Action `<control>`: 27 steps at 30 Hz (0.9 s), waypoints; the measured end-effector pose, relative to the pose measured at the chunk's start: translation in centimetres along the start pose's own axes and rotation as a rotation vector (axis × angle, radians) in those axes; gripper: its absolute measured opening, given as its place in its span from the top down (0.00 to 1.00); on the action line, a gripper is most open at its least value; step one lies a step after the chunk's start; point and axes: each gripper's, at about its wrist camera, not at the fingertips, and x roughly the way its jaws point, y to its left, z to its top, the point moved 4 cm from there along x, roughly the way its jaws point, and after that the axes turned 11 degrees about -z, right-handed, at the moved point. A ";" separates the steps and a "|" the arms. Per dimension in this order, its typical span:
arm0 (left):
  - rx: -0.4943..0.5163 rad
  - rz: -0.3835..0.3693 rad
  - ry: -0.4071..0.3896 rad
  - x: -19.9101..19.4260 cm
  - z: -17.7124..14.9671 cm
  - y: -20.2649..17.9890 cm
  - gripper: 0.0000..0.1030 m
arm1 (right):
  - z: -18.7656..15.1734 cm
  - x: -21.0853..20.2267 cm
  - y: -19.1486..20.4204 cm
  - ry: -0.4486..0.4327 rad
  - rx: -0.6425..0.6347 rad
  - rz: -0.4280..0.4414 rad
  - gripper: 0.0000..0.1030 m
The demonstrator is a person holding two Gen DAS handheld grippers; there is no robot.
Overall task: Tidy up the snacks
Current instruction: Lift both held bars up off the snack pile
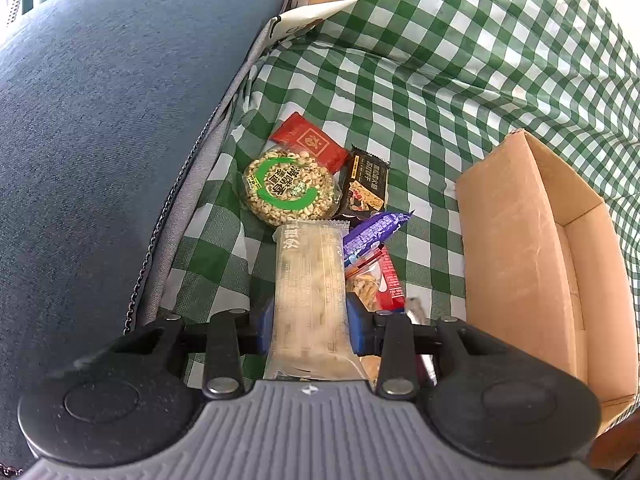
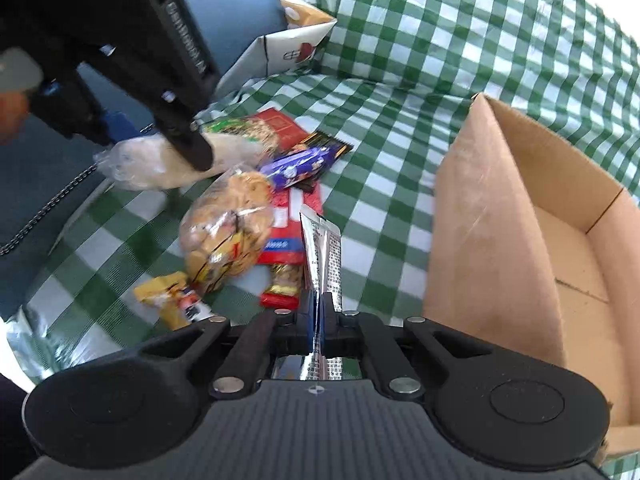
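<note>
Gaping cardboard box (image 2: 496, 216), nothing inside

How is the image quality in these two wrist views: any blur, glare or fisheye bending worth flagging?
Left wrist view: sharp, even daylight; the pale bar held in the left gripper is crisp, though the checked cloth bows toward the edges. Right wrist view: the cookie bag is smeared by motion blur, while the silver sachet in the right gripper stays readable, with some foil glare.

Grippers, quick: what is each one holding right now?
Left gripper: shut on the pale snack bar.
Right gripper: shut on the silver sachet.
</note>
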 end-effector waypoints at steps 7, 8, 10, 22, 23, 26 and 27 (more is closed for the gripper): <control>0.006 0.001 0.000 0.0 0.1 0.1 0.61 | -0.9 2.6 -0.8 0.128 0.088 0.007 0.78; 0.006 0.001 -0.001 0.0 0.1 0.1 0.61 | -0.9 2.9 -0.9 0.139 0.093 -0.001 0.74; 0.007 0.000 -0.001 0.0 0.1 0.1 0.61 | -1.1 3.3 -0.9 0.146 0.093 -0.007 0.61; 0.016 -0.009 -0.019 -0.1 0.2 -0.2 0.61 | -0.5 1.8 -1.1 0.039 0.027 -0.076 0.98; 0.016 -0.011 -0.024 -0.1 0.2 -0.2 0.61 | -0.1 1.3 -1.3 0.017 0.031 -0.079 0.98; 0.013 -0.019 -0.048 -0.5 0.4 -0.3 0.61 | 1.0 -0.3 -1.9 -0.050 0.037 -0.094 0.98; 0.012 -0.023 -0.056 -0.6 0.5 -0.3 0.61 | 1.4 -0.8 -2.1 -0.068 0.041 -0.095 0.98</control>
